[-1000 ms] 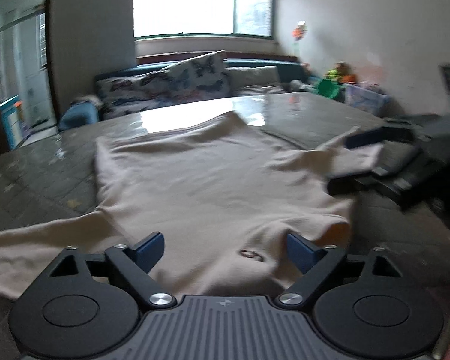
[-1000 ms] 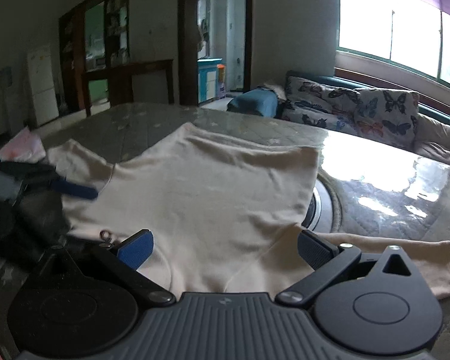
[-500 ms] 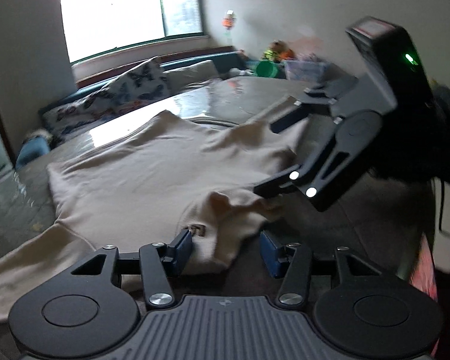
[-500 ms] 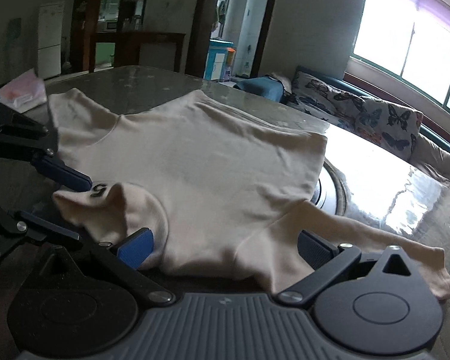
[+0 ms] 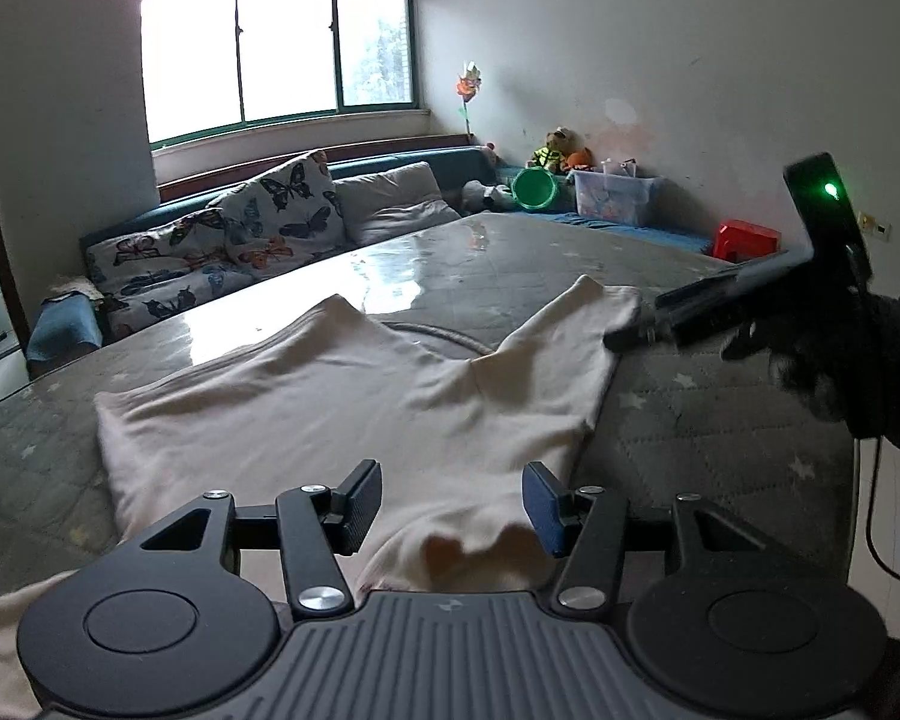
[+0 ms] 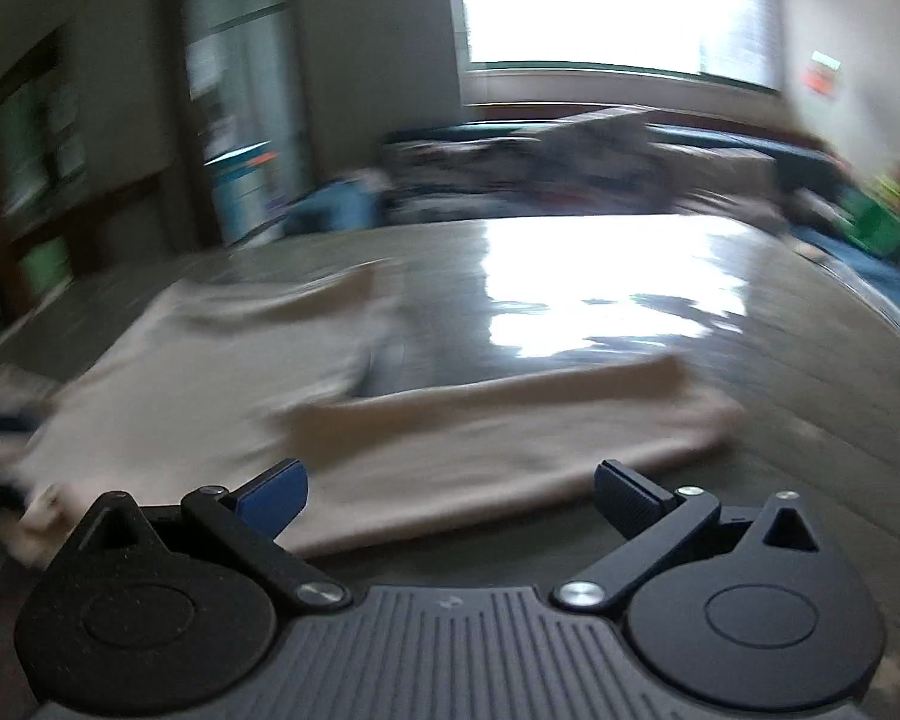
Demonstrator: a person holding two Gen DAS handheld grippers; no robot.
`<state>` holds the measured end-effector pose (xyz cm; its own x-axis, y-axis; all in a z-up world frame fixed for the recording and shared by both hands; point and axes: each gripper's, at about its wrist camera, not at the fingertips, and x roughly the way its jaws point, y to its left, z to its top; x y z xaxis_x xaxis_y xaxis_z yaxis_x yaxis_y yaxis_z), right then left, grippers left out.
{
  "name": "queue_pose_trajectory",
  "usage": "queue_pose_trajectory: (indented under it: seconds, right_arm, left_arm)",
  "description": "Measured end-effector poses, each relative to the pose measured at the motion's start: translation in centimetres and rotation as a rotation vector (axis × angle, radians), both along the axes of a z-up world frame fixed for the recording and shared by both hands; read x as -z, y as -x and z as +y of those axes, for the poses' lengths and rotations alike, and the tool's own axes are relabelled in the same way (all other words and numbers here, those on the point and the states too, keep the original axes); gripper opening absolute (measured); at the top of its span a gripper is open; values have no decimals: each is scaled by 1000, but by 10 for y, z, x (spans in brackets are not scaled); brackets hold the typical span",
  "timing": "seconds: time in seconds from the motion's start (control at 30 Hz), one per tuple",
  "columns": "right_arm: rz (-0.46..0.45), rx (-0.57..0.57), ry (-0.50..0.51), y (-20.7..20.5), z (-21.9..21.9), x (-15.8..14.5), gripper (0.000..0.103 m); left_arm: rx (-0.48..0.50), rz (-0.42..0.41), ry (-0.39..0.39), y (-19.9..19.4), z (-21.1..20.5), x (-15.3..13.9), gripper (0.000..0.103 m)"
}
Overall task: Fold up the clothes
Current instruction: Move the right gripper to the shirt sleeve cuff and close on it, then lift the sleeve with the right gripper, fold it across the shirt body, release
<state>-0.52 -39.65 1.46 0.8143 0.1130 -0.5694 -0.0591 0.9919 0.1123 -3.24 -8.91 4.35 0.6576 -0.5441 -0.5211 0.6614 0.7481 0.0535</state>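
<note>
From the left wrist view, we count one cream long-sleeved top (image 5: 354, 408) spread on the glossy table (image 5: 720, 420), one pair of blue pads on our left gripper (image 5: 453, 507), and one other tool, the right gripper (image 5: 630, 339), held by a dark-gloved hand (image 5: 846, 360) at the far sleeve. Our jaws have just been closing and now stand about halfway, with a raised bunch of the top's near edge between them; the pads do not look pressed on it, so we judge the cloth is not yet secured. The risk here is that lifting now would let the fabric slide out, or that only one layer would be caught and the fold would come out crooked.

From the right wrist view, heavily blurred, we count one top (image 6: 198, 384) with one long sleeve (image 6: 510, 420) lying across in front, and the right gripper (image 6: 450, 495) with its two pads standing wide and nothing between them. The sleeve lies just ahead of them on the table (image 6: 810, 360). We think a hasty sweep could drag or rumple the sleeve, or miss its edge altogether. Whether the tips touch the cloth we cannot tell.
</note>
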Motion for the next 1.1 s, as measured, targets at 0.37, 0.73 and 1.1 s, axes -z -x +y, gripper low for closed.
queue_pose_trajectory:
  seconds: [0.37,0.73,1.1]
  right_arm:
    - [60,311,-129,-45,-81,20,68]
    - [54,358,-131,-54,-89,29,21]
    - [-87,305,-348,-25,-104,-5,7]
  left_arm:
    - [95,74,-1,-23,-53,8,58]
    - [166,113,-22,-27,-80,22,58]
    - [174,130,-25,-23,-79,28,64]
